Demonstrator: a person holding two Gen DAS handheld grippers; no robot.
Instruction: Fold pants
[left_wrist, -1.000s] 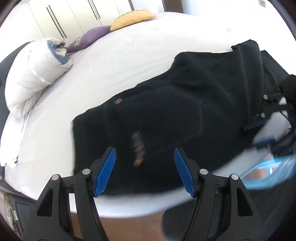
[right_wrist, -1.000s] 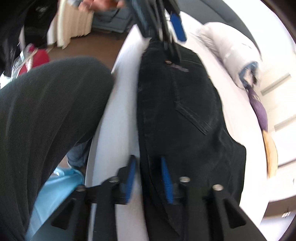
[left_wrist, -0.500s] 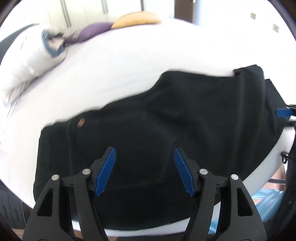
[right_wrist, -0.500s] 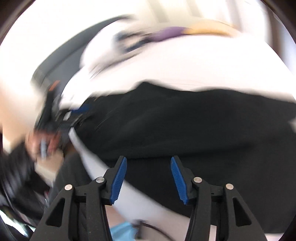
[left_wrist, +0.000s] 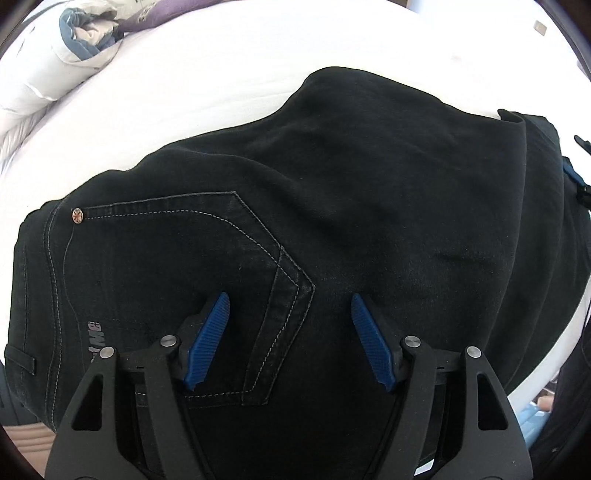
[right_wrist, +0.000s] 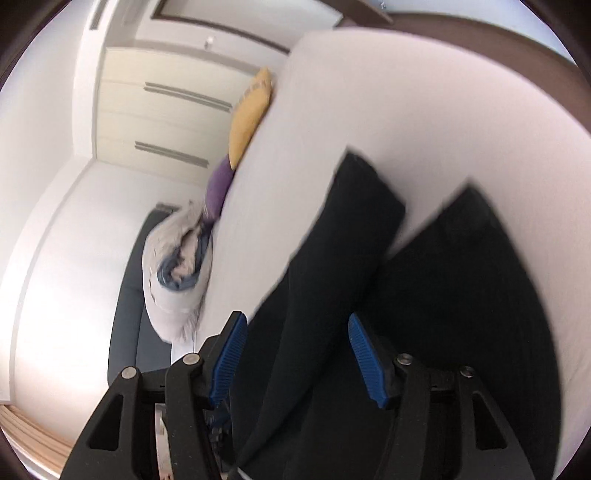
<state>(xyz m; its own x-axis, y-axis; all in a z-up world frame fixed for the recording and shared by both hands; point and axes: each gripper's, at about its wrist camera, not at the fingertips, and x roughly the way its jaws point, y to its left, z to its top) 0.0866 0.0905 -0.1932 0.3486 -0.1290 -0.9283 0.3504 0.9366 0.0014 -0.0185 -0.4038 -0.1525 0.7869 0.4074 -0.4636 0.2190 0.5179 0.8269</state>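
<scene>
Black jeans (left_wrist: 369, 206) lie folded on the white bed (left_wrist: 207, 81), back pocket and waistband at the left. My left gripper (left_wrist: 290, 310) is open and empty, close above the pocket area. In the right wrist view the jeans (right_wrist: 461, 295) show as two dark layers with an upright fold (right_wrist: 351, 229). My right gripper (right_wrist: 295, 332) is open over that fold, holding nothing. A bit of the right gripper (left_wrist: 576, 177) shows at the right edge of the left wrist view.
A white and blue duvet bundle (left_wrist: 62, 62) lies at the bed's far left, also in the right wrist view (right_wrist: 177, 273). Purple (right_wrist: 218, 184) and yellow (right_wrist: 251, 114) pillows lie beyond it. Wardrobe doors (right_wrist: 159, 122) stand behind the bed.
My left gripper has moved down close over the pocket. My right gripper has opened wider and swung round towards the head of the bed.
</scene>
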